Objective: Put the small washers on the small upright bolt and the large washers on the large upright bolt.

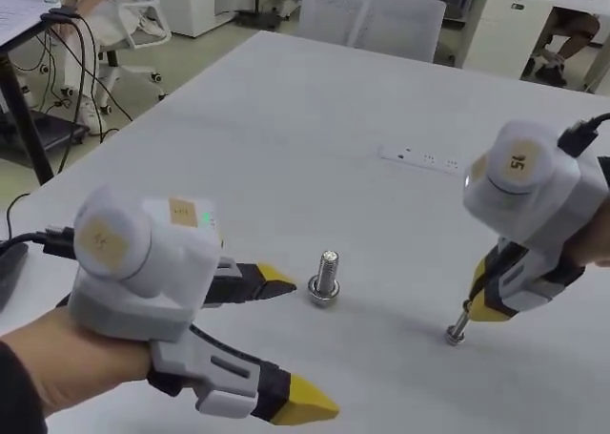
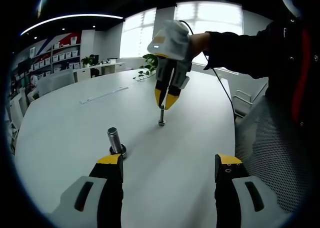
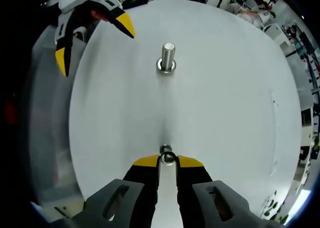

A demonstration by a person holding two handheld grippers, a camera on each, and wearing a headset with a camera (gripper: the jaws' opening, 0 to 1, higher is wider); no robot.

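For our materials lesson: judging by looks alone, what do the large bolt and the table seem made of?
Large bolt: probably steel, with a bright silvery finish and glinting threads. Table: smooth, pale grey, matt top, perhaps laminate; the look leaves it open.

The large bolt (image 1: 327,277) stands on the worktop (image 1: 286,119), with the small bolt (image 1: 457,331) to its right and a little nearer you. Your right gripper (image 1: 479,307) hangs over that small bolt, a small washer (image 3: 167,159) between its tips. Your left gripper (image 1: 300,343) sits just left of the large bolt, and a power strip (image 1: 424,159) lies well behind it.
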